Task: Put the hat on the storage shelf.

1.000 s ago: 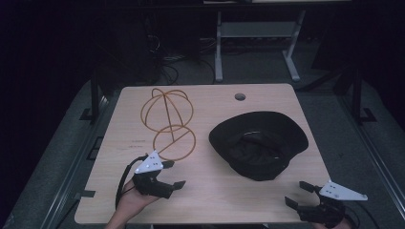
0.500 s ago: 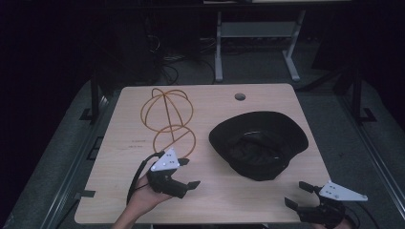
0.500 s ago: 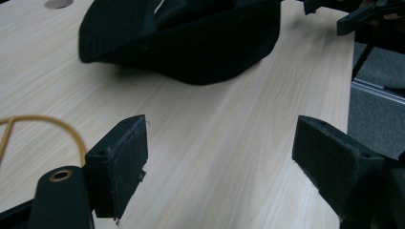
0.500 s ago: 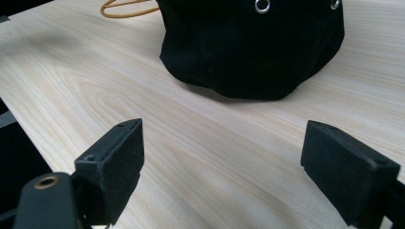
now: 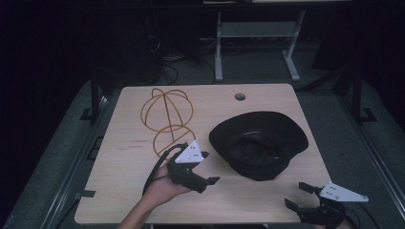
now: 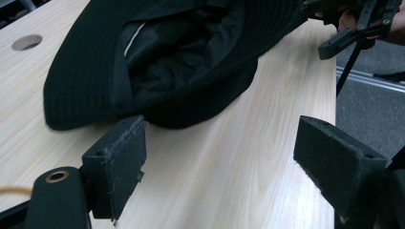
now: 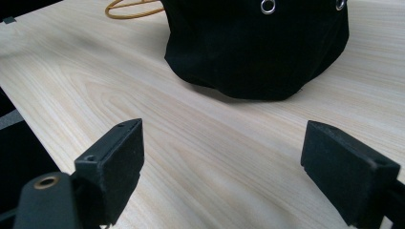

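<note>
On the desk (image 5: 124,191), right of centre, lies a black hat (image 5: 258,143), crown down with its hollow facing up. A wire hat stand (image 5: 167,119) of orange-brown hoops sits to its left, toward the far side — apart from the hat, not touching it.

Change noted: over the last second the left gripper (image 5: 206,168) has travelled from the near left part of the desk toward the hat and turned its open end rightward. It now sits just near of the stand's lower hoop and just left of the hat's brim. The right gripper (image 5: 295,195) has not shifted; it waits at the near right edge of the desk, near of the hat.

Judgement: the left hand is making its approach to the brim, likely the first step toward lifting the hat onto the stand. No grasp has yet been made.

Gripper state, left: jaws wide apart, holding nothing. In the left gripper view the hat (image 6: 157,57) fills the ground just beyond the jaws; the brim's near edge lies close above one pad (image 6: 119,162), but contact cannot be confirmed. The other gripper (image 6: 358,24) shows at the upper right corner there.

Gripper state, right: jaws wide, empty — bare desk (image 7: 205,143) between them, the hat's crown (image 7: 258,47) well ahead.
</note>
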### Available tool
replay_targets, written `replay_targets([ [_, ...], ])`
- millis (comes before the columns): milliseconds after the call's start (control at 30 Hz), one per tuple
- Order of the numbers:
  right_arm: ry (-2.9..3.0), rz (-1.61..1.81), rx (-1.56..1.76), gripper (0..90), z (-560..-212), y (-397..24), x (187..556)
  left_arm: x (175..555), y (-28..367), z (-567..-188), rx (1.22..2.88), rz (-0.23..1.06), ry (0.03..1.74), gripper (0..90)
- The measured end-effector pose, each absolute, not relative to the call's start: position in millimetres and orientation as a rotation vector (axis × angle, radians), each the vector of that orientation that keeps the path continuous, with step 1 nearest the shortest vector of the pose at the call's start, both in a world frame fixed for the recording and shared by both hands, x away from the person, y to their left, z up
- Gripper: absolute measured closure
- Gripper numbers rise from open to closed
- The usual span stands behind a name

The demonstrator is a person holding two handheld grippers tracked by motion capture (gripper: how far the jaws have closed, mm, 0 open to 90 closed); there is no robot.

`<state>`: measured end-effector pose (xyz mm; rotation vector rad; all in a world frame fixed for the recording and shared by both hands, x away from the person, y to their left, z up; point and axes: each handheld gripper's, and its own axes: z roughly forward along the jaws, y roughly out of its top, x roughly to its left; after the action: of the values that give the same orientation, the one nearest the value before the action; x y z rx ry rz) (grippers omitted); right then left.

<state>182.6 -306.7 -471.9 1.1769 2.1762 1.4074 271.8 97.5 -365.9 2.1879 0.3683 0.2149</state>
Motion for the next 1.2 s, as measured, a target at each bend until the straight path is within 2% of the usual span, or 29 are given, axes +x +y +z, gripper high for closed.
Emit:
replay_targets([
  [133,2.175,1.414,1.188,13.9,-472,-308,182,278,83,-364,2.214,0.251,0.349,16.5],
  [533,2.173,1.423,1.193,13.7,-472,-310,182,290,49,-364,2.285,0.241,0.287,16.6],
  [867,2.172,1.43,1.194,13.5,-472,-309,183,295,24,-378,2.389,0.277,0.235,18.3],
  [967,2.172,1.426,1.195,13.6,-472,-309,184,298,21,-384,2.415,0.298,0.223,27.7],
  [1133,2.172,1.423,1.191,13.5,-471,-308,185,300,25,-391,2.367,0.322,0.218,51.7],
  [1200,2.165,1.427,1.202,13.5,-471,-308,186,300,28,-391,2.348,0.326,0.215,58.6],
])
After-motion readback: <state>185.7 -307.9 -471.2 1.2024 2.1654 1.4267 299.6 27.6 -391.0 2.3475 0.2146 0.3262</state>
